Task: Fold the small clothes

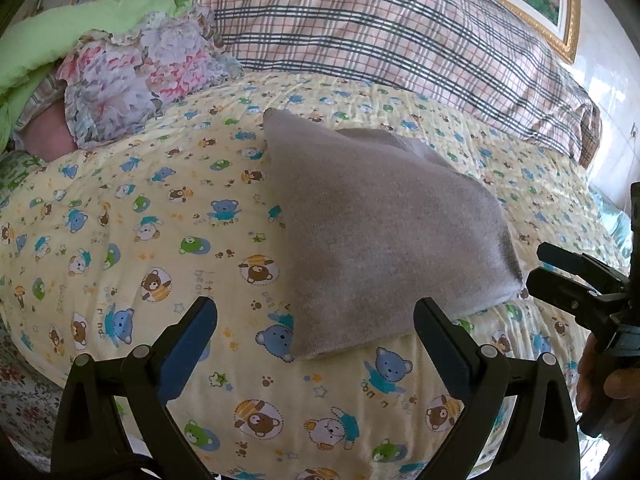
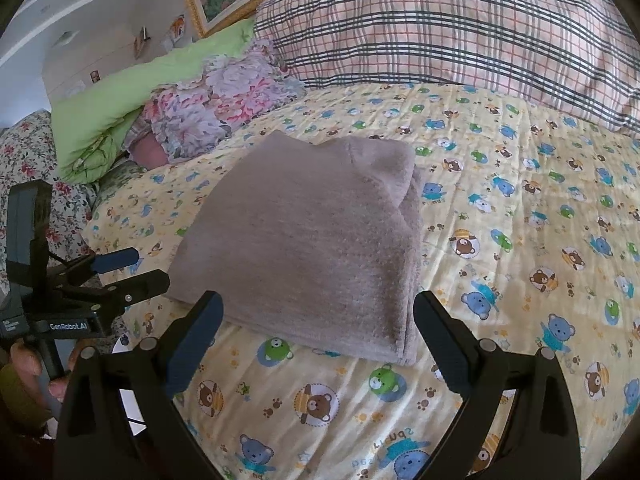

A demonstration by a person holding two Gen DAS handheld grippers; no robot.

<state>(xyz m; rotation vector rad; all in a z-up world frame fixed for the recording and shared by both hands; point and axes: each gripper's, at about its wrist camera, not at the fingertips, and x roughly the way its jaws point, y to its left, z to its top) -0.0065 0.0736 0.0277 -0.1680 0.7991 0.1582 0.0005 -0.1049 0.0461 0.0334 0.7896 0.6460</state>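
A grey-brown knitted garment [image 2: 308, 240] lies folded into a compact, roughly rectangular stack on the bed [image 2: 500, 280], whose cover is pale yellow with a print of small cartoon bears. The fabric looks soft and fuzzy; its top face is smooth, and along one side the stacked layers show as folded edges, with a rounded flap lying over the far corner. It sits near the middle of the bed, well short of the plaid pillow [image 2: 460, 28] at the head edge and apart from the floral bundle [image 2: 208, 116] and green quilt [image 2: 132, 92] toward the far corner. The right gripper [image 2: 318, 308] hovers just above the near edge of the garment, its two blue-padded fingers [image 2: 192, 344] spread wide and holding nothing. The left gripper [image 1: 316, 316] is poised low at the garment's near corner, fingers [image 1: 186, 354] likewise spread wide and empty, with the fabric's corner showing between them. Each gripper appears at the margin of the other's view, gripped by a bare hand [image 1: 600, 384].
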